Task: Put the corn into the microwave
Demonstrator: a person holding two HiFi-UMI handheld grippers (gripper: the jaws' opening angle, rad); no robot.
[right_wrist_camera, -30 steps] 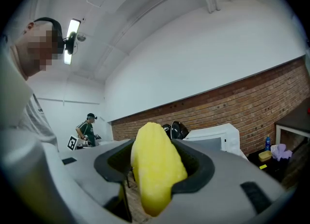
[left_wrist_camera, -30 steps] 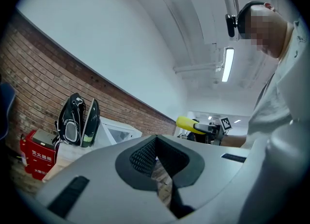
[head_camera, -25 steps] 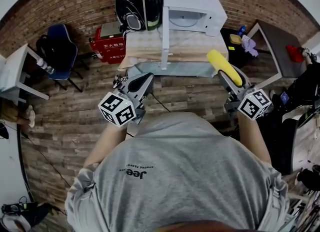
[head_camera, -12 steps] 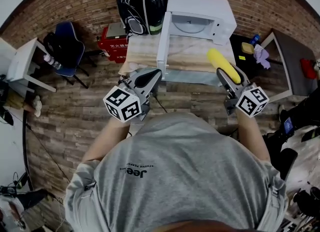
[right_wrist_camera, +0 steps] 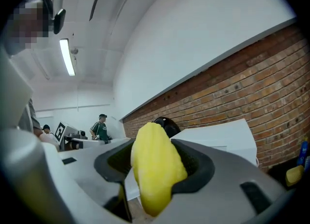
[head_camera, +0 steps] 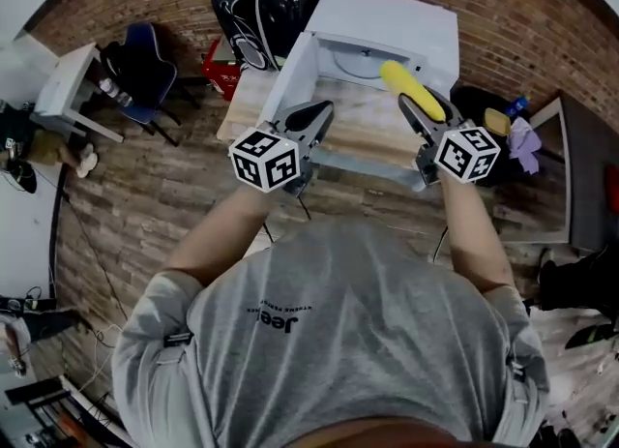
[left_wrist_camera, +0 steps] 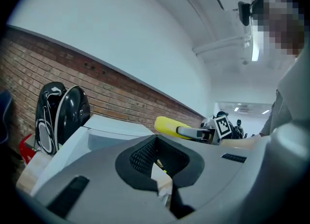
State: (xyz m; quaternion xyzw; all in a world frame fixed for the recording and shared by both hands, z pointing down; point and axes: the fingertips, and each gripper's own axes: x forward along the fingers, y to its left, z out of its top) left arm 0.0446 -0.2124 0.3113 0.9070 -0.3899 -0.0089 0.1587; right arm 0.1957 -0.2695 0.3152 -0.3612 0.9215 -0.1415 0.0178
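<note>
The corn (head_camera: 411, 90) is picked up but not yet in the microwave (head_camera: 392, 20). My right hand-held gripper (head_camera: 426, 117) has its jaws clamped on the cob's lower part, with the free end sticking out past them. It sits in the upper middle of the head view, in the air just before the oven mouth and above the table (head_camera: 360, 134). The door (head_camera: 288, 67) stands swung open to the left, so the way in looks clear. By my reckoning, what's left is to reach forward, lay the cob inside and let go. My right forearm is stretched out and angled toward the opening. My left hand-held gripper (head_camera: 315, 113) hangs level at centre frame near the door's lower edge, jaws drawn narrow with only a sliver between them and nothing held.
</note>
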